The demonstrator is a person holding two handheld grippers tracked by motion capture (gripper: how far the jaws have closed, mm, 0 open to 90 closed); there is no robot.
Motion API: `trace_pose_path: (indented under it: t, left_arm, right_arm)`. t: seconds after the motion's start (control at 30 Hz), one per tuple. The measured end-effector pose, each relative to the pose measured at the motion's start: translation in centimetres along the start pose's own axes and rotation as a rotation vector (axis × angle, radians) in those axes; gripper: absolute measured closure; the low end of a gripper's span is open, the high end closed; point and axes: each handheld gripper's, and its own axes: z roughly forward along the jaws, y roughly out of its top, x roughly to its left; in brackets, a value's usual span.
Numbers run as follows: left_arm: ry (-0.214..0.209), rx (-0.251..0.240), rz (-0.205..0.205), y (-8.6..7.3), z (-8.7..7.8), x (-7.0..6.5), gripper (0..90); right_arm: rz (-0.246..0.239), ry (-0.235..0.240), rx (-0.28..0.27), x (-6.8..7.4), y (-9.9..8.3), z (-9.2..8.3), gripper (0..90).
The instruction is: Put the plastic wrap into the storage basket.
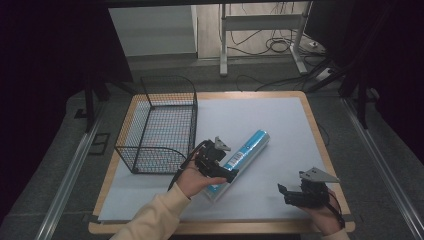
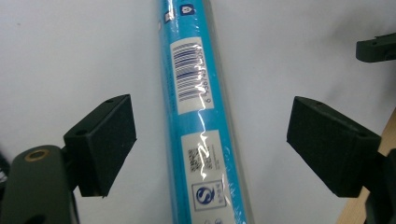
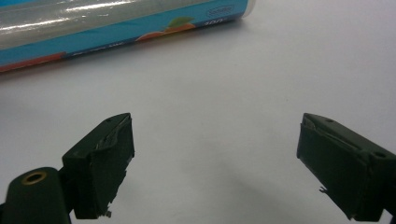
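A blue roll in clear wrap [image 1: 243, 154] lies diagonally on the white sheet [image 1: 260, 112], its far end pointing up and right. My left gripper [image 1: 221, 168] hangs over the roll's near half. In the left gripper view it [image 2: 210, 114] is open, one jaw on each side of the roll [image 2: 198, 116] and neither touching it; a barcode label faces up. My right gripper [image 1: 286, 195] is open near the table's front right, apart from the roll. In the right gripper view it [image 3: 215, 135] holds nothing, and the roll [image 3: 116, 21] lies beyond the jaws at the upper left.
A black wire basket [image 1: 145, 150] stands on the left part of the table, just left of my left hand. The wooden table edge [image 1: 320, 145] borders the sheet. Cables and a metal frame lie on the floor beyond the table.
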Motion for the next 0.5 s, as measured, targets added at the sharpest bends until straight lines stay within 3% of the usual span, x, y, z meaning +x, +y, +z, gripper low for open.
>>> trace_pose_path:
  t: [0.5]
  left_arm:
    - [0.014, 0.059, 0.004, 2.0, 2.4, 0.0, 14.8]
  right_arm:
    - [-0.004, 0.007, 0.003, 0.1, 0.0, 0.1, 11.5]
